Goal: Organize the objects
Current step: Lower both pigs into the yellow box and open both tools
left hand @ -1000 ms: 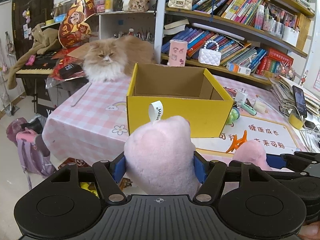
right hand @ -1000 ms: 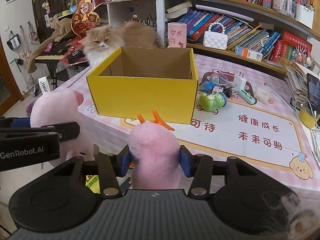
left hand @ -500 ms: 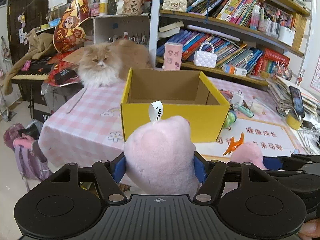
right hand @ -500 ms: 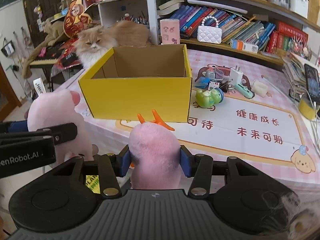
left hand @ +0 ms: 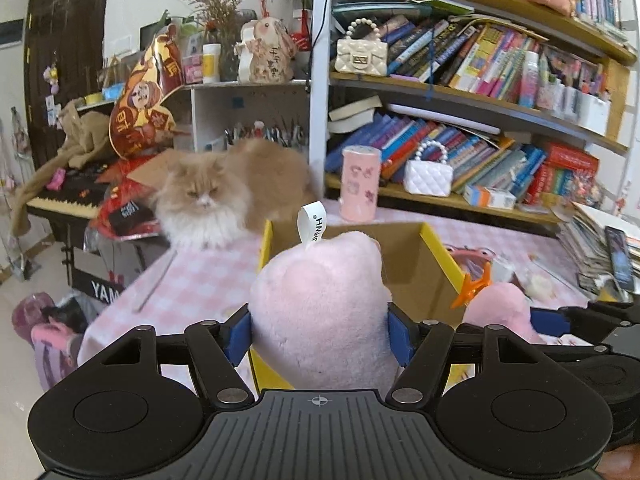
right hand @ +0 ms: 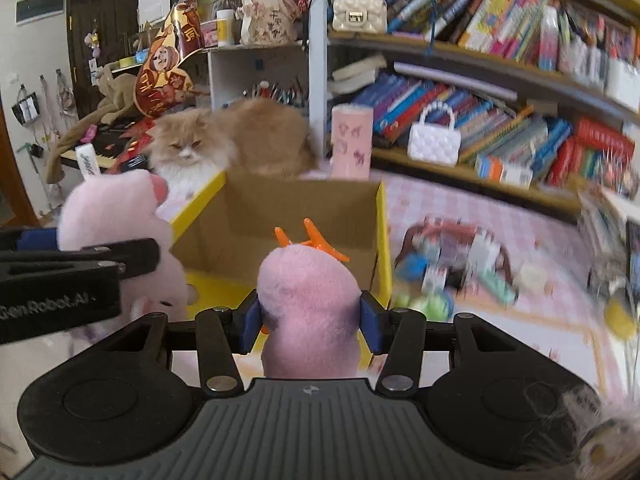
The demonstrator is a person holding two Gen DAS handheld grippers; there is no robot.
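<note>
My left gripper [left hand: 320, 332] is shut on a pink plush pig [left hand: 320, 300] with a white tag, held at the near rim of the open yellow cardboard box [left hand: 440, 256]. My right gripper [right hand: 310, 320] is shut on a second pink plush toy [right hand: 308, 292] with orange antlers, held at the box's [right hand: 280, 216] near edge. Each view shows the other toy: the antlered one in the left wrist view [left hand: 500, 308], the pig in the right wrist view [right hand: 116, 216]. The box interior looks bare.
A fluffy ginger cat [left hand: 224, 192] lies on the pink checked tablecloth [left hand: 200, 276] behind the box. A pink cylinder [left hand: 360, 184] stands behind it. Small toys and clutter [right hand: 452, 264] lie right of the box. Bookshelves [left hand: 480, 80] fill the back; a keyboard [left hand: 68, 200] is left.
Both grippers have moved forward and up with their toys, from in front of the table to the box's near rim. The right wrist view is motion-blurred.
</note>
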